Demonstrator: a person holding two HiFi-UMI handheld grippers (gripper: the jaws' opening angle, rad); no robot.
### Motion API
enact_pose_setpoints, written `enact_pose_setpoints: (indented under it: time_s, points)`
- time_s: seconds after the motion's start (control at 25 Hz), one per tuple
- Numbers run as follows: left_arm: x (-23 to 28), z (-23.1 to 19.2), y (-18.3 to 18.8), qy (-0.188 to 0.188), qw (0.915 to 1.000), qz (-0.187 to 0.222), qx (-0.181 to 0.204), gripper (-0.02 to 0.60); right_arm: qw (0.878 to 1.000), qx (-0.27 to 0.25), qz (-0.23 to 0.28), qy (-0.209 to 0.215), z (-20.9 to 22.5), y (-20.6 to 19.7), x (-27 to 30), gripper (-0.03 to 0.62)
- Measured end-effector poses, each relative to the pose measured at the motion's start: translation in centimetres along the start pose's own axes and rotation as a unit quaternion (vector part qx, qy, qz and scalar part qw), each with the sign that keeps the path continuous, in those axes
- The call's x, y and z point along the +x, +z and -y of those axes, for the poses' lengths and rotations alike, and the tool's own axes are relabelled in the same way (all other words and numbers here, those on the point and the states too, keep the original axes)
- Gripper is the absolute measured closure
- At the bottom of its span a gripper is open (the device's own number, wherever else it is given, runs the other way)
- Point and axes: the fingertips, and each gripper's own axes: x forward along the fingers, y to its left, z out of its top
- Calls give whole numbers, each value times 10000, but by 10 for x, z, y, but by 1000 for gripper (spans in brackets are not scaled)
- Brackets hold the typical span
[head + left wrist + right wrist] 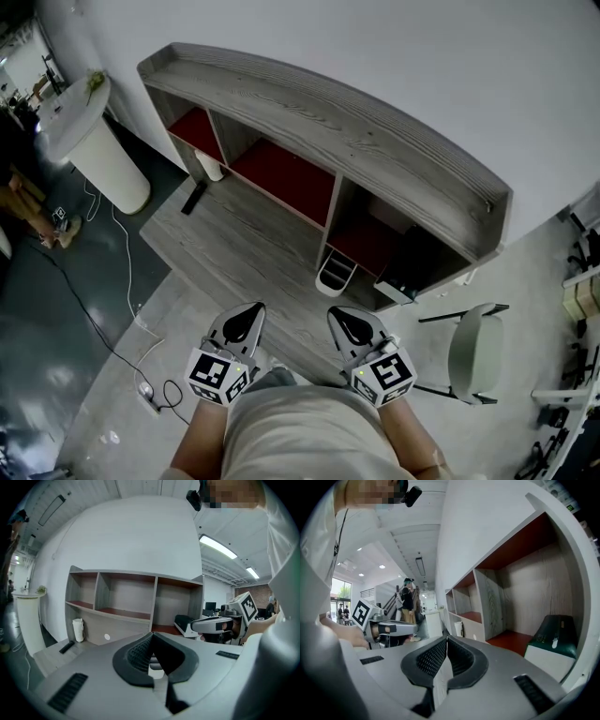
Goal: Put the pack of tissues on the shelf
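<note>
We hold the left gripper (248, 315) and the right gripper (340, 318) before the grey wooden shelf unit with red-lined compartments (375, 141). Both sets of jaws are fully closed on nothing. The white wrapped pack of tissues (78, 629) stands upright at the unit's lower left end.

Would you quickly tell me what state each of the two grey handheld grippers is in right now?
The left gripper is closed and holds nothing.
The right gripper is closed and holds nothing.
</note>
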Motion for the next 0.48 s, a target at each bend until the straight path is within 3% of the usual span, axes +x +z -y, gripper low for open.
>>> enact_pose_setpoints:
  time_s: [0.48]
  points:
    - [5,11,5,-243,9995,77,-161,568,10000,-13,30,-70,2,1,-7,563]
